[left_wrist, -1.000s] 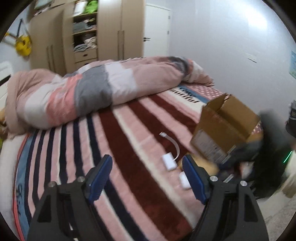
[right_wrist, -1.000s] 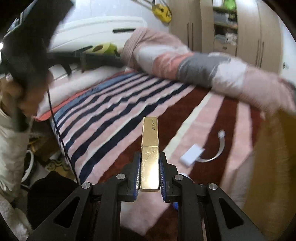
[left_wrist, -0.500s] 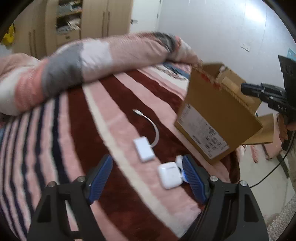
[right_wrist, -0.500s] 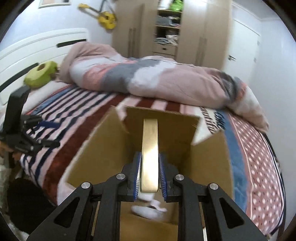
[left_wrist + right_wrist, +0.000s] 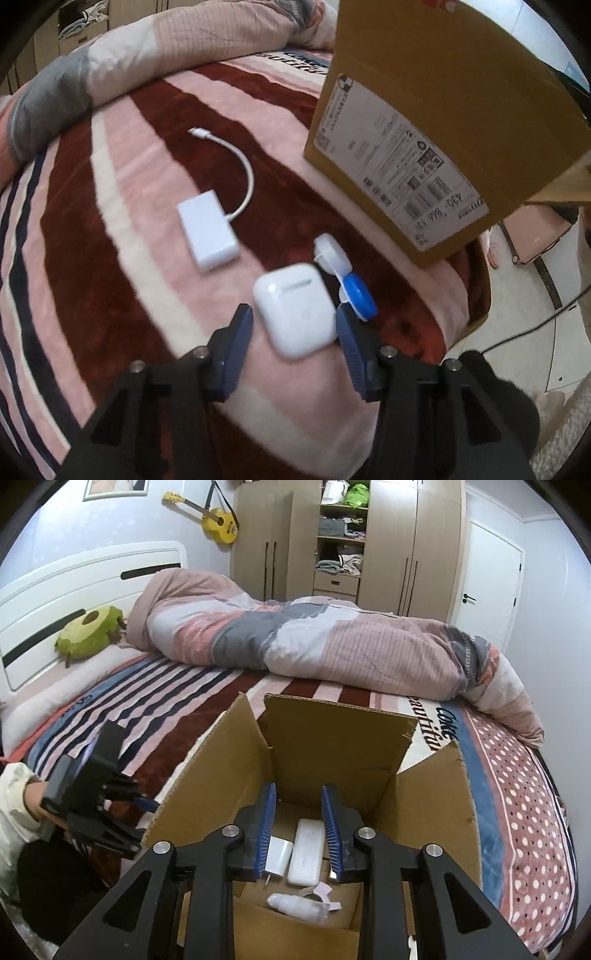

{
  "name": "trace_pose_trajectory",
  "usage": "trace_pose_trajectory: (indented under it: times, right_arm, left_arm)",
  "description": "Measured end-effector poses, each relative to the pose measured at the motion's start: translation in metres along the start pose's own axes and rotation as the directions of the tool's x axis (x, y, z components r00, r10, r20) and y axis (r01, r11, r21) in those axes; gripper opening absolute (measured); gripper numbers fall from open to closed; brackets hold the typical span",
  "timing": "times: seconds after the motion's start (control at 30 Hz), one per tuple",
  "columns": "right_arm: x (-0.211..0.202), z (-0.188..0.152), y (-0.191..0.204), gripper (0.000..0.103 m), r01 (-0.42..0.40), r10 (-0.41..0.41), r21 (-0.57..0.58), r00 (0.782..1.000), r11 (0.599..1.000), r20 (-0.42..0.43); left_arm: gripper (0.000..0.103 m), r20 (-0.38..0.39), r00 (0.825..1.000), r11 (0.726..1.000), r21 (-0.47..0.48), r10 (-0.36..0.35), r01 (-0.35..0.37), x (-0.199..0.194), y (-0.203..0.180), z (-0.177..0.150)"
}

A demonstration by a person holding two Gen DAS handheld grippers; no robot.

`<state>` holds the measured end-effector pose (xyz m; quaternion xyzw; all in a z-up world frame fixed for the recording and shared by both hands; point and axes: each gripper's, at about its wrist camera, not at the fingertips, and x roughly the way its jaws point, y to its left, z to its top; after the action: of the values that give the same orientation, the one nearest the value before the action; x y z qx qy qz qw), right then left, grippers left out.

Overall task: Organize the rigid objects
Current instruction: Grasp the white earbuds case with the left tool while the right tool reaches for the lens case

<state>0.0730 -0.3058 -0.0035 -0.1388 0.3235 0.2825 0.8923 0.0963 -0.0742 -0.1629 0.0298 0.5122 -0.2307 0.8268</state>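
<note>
Left gripper [image 5: 293, 321]: fingers spread around white earbud case [image 5: 295, 308] near the bed's foot edge. Contact-lens case [image 5: 345, 278] just beside; white adapter [image 5: 207, 229] farther. Right gripper [image 5: 298, 819]: fingers spread, empty, inside cardboard box [image 5: 332, 753] at bed corner.

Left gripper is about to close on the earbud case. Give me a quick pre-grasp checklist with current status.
1. Left gripper jaws open: ok.
2. White earbud case between the jaws: ok.
3. Case centred: not ok, it sits against the right jaw.
4. Blue and white contact lens case out of the grasp: cannot tell, it touches the earbud case.
5. Right gripper empty and open over the cardboard box: ok.
</note>
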Motion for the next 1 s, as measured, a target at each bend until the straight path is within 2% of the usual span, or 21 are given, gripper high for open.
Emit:
trace_pose_trajectory:
  times: [0.13,0.23,0.47,0.63,0.77,0.83,0.9,1.0]
  right_arm:
    - [0.002,0.0,0.0,0.022,-0.002,0.002,-0.003,1.0,1.0,-0.007]
    - [0.001,-0.001,-0.003,0.022,-0.003,0.003,0.001,1.0,1.0,-0.003]
    - [-0.001,-0.003,-0.004,0.022,-0.021,0.021,0.004,1.0,1.0,0.005]
    - [-0.01,0.003,0.019,0.022,-0.14,0.141,-0.036,0.988,0.99,0.054]
    - [-0.009,0.01,0.064,0.022,-0.288,0.295,-0.113,0.954,0.951,0.058]
    - [-0.003,0.009,0.087,0.022,-0.337,0.346,-0.142,0.937,0.931,0.04]
    - [0.006,0.005,0.107,0.022,-0.374,0.381,-0.154,0.925,0.915,0.016]
    - [0.023,-0.007,0.136,0.022,-0.372,0.374,-0.167,0.927,0.913,-0.02]
  left_arm:
    - [0.046,-0.029,0.998,0.998,0.009,0.062,-0.062,0.022,-0.007,0.008]
    - [0.039,0.0,0.994,0.993,0.042,0.106,-0.106,0.016,-0.015,0.009]
    - [0.039,0.078,0.989,0.991,-0.067,0.123,-0.118,-0.017,0.018,0.004]
    - [0.039,0.177,0.971,0.984,-0.104,0.159,-0.142,-0.072,0.035,0.0]
    - [0.039,0.249,0.95,0.98,-0.121,0.186,-0.16,-0.123,0.048,0.001]
    - [0.039,0.266,0.938,0.974,-0.107,0.222,-0.2,-0.141,0.046,-0.001]
    - [0.039,0.281,0.931,0.972,-0.1,0.232,-0.213,-0.151,0.047,0.0]
    - [0.039,0.321,0.923,0.977,-0.097,0.214,-0.192,-0.172,0.047,-0.007]
